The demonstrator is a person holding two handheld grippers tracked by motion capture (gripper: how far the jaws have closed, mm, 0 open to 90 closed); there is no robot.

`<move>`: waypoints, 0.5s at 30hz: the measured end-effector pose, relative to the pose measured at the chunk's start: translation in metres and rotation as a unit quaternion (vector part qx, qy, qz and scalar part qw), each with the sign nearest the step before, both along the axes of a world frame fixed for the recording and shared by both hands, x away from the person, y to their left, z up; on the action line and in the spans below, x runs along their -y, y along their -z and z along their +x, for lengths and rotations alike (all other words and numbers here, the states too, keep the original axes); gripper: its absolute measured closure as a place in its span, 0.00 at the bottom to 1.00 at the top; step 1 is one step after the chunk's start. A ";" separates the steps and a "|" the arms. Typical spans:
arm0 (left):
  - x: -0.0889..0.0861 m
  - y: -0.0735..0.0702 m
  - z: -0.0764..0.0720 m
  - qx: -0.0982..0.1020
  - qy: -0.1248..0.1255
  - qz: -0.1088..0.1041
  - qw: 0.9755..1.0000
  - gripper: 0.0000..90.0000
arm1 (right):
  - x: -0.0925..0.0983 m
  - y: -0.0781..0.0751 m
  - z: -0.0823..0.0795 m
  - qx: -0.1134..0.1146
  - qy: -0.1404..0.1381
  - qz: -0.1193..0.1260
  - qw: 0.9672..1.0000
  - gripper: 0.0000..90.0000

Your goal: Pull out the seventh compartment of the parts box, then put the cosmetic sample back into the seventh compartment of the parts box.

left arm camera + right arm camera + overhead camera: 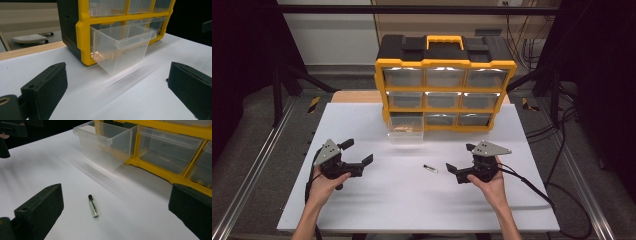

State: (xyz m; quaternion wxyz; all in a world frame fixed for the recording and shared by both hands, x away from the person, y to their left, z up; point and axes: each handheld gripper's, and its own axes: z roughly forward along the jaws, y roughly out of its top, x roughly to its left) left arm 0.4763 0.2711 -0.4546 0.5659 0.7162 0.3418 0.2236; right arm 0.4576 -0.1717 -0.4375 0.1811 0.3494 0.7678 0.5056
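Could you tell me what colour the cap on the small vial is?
Black, clearest in the right gripper view: vial.

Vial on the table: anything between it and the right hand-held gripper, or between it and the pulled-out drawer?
Nothing visible. The vial lies on bare white table between the open jaws of the right hand-held gripper. The stretch of table from it to the open drawer, bottom left of the organizer, is bare too.

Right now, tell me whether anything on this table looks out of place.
Two things stand out. The bottom-left drawer of the yellow organizer is pulled out while the other drawers sit flush. A small vial lies on its side loose on the white table, in front of the open right claw.
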 end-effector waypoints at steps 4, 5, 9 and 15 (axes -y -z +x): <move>0.000 0.000 0.000 -0.001 -0.001 0.002 1.000 0.03 | -0.009 0.001 0.004 -0.005 -0.008 -0.008 1.000 0.01; 0.000 0.001 0.000 -0.001 -0.001 0.003 1.000 0.03 | -0.011 0.001 0.005 -0.004 -0.009 -0.011 1.000 0.01; 0.001 0.001 0.000 -0.001 0.002 0.003 1.000 0.03 | -0.019 0.002 0.009 -0.011 -0.014 -0.014 1.000 0.01; 0.001 0.002 0.000 -0.002 0.003 0.005 1.000 0.02 | -0.025 0.002 0.014 -0.016 -0.017 -0.022 0.999 0.01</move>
